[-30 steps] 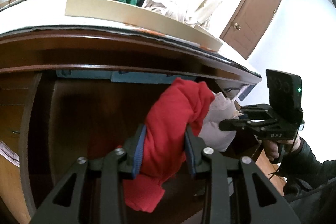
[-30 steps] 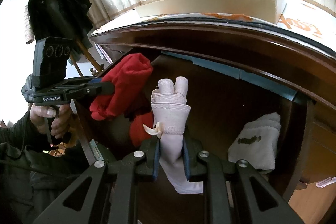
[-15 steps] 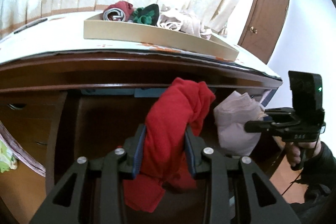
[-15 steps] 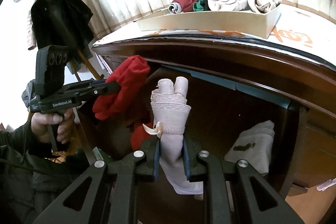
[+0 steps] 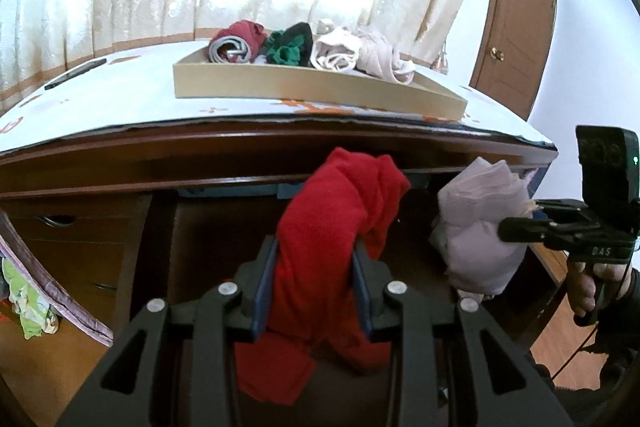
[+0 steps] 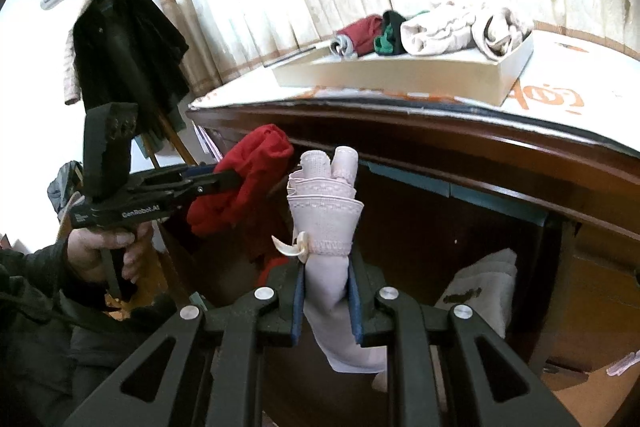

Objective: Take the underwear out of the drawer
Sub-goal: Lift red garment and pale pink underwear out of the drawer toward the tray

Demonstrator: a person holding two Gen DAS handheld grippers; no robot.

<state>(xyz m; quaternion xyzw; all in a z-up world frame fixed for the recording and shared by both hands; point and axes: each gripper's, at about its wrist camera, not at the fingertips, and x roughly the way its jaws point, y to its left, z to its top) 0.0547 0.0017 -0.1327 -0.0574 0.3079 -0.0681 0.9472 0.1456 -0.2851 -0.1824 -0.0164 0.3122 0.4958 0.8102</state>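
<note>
My left gripper (image 5: pixel 314 285) is shut on red underwear (image 5: pixel 336 227), held up in front of the open dark wooden drawer (image 5: pixel 208 239). It also shows in the right wrist view (image 6: pixel 240 183). My right gripper (image 6: pixel 326 301) is shut on pale pink lace-trimmed underwear (image 6: pixel 326 227), raised above the drawer (image 6: pixel 460 227). That garment shows in the left wrist view (image 5: pixel 478 227) to the right of the red one. A folded white garment (image 6: pixel 482 287) lies in the drawer's right part.
A beige tray (image 5: pixel 312 89) on the desk top holds several rolled garments, also in the right wrist view (image 6: pixel 400 75). A black coat (image 6: pixel 124 47) hangs on a stand at left. A brown door (image 5: pixel 516 7) is at right. Small drawers (image 5: pixel 60 227) sit left.
Both grippers have risen with their garments, away from the drawer, so the desk top and tray now show more from above. Both grips are unchanged.
</note>
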